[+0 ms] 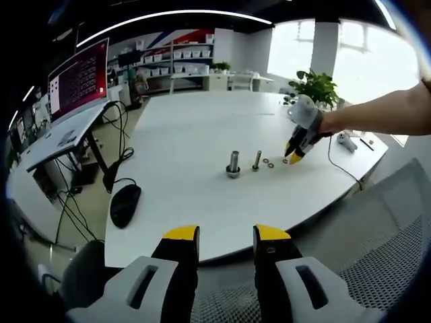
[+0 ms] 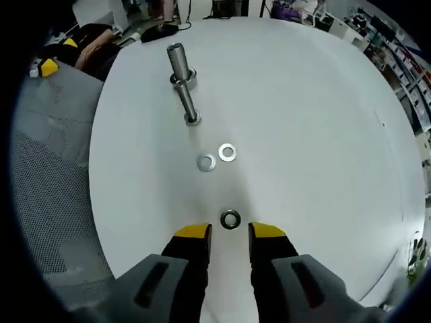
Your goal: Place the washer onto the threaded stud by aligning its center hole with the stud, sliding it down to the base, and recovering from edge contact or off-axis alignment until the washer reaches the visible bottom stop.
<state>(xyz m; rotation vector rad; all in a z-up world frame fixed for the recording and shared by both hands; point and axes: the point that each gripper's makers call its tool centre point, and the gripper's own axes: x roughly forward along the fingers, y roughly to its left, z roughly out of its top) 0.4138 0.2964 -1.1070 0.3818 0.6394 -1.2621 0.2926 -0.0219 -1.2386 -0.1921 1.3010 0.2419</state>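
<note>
Yellow-tipped and parted, the jaws of my left tool (image 1: 226, 235) hang off the near edge of the tabletop (image 1: 182, 134), gripping nothing. Far across it stand two studs, the thicker stud (image 1: 233, 163) to the left and the thinner stud (image 1: 256, 160) just right of it, with small washers lying to their right. My right tool (image 1: 294, 153) comes in from the right, tip low by those washers; from here I cannot tell its opening.

Seen from the right gripper view, my right tool (image 2: 229, 235) is narrowly open and empty, its tips just short of the dark washer (image 2: 230, 219), which lies flat on the tabletop (image 2: 323, 134) between and just beyond them. Farther on lie two bright washers (image 2: 217, 157) side by side, apart from each other, then the thinner stud (image 2: 186, 101) and the thicker one behind it.

I judge the step to be picking up the near washer. It is thin and flat, so I should bring the tips down either side of its rim, pinch across the ring and lift level. Kept level, its hole can meet the stud's top squarely.
</note>
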